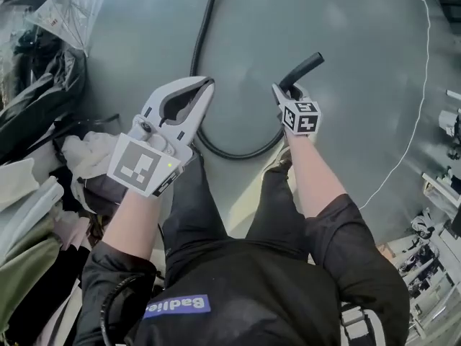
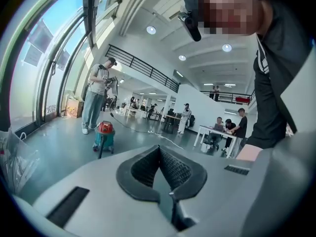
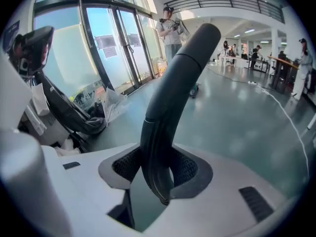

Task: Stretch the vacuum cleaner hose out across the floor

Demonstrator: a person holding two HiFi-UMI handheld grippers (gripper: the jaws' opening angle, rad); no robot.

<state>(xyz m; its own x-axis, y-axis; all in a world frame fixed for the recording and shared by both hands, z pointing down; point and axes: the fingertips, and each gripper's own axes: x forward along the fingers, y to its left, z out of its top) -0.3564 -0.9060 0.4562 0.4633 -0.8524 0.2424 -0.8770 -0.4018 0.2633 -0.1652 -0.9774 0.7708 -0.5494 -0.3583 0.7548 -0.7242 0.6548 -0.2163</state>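
Observation:
The black vacuum hose [image 1: 230, 153] lies on the grey floor, looping in front of my legs and running away to the top [image 1: 205, 20]. My right gripper [image 1: 282, 94] is shut on its stiff black end piece [image 1: 302, 68], lifted off the floor. In the right gripper view this end piece [image 3: 173, 83] stands up between the pads [image 3: 190, 169], which press on it. My left gripper [image 1: 206, 85] hangs raised to the left of the hose, shut with nothing in it. Its pads [image 2: 173, 169] meet at the tip. A red and teal vacuum cleaner [image 2: 104, 135] stands far off.
Clothes and bags [image 1: 36, 157] are heaped along the left, with a clear plastic bag [image 1: 65, 9] beyond. A thin white cable [image 1: 416, 107] crosses the floor at right, near equipment [image 1: 443, 193]. A person [image 2: 98, 95] stands by the vacuum cleaner; others sit at tables [image 2: 222, 132].

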